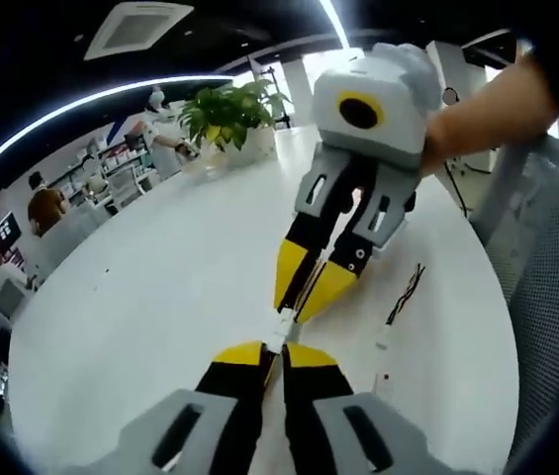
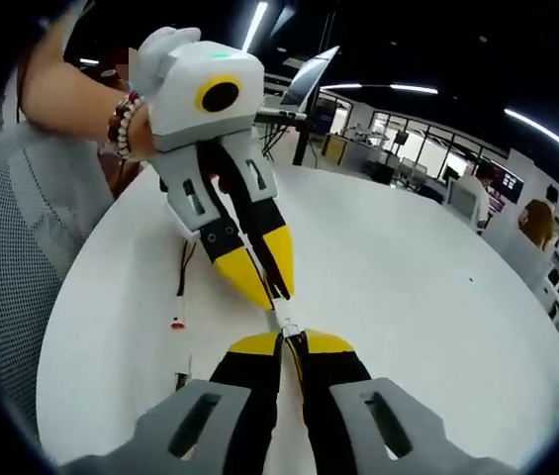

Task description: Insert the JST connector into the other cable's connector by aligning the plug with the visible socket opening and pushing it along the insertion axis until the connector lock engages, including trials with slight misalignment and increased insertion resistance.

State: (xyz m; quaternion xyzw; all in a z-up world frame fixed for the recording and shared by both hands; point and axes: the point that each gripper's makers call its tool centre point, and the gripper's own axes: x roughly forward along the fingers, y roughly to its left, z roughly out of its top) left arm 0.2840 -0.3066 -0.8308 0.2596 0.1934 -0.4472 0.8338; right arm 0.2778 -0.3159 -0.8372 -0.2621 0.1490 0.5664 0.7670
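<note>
Left gripper (image 1: 273, 348) and right gripper (image 2: 289, 339) fingers each pinch a connector (image 1: 281, 325) tip-to-tip above the bench (image 1: 160, 297). Tiny, light, fragile plastic. Best gripped on housings, not wires.

A small white JST connector (image 1: 281, 324) sits between the two sets of yellow-tipped jaws, just above the white table (image 1: 160, 297); whether plug and socket are fully mated cannot be told; another thin cable (image 1: 405, 294) with small connectors lies loose nearby.

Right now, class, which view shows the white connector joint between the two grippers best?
The right gripper view: the connector joint sits clear between the yellow tips. In the left gripper view the joint is smaller and partly masked by the right gripper.
</note>
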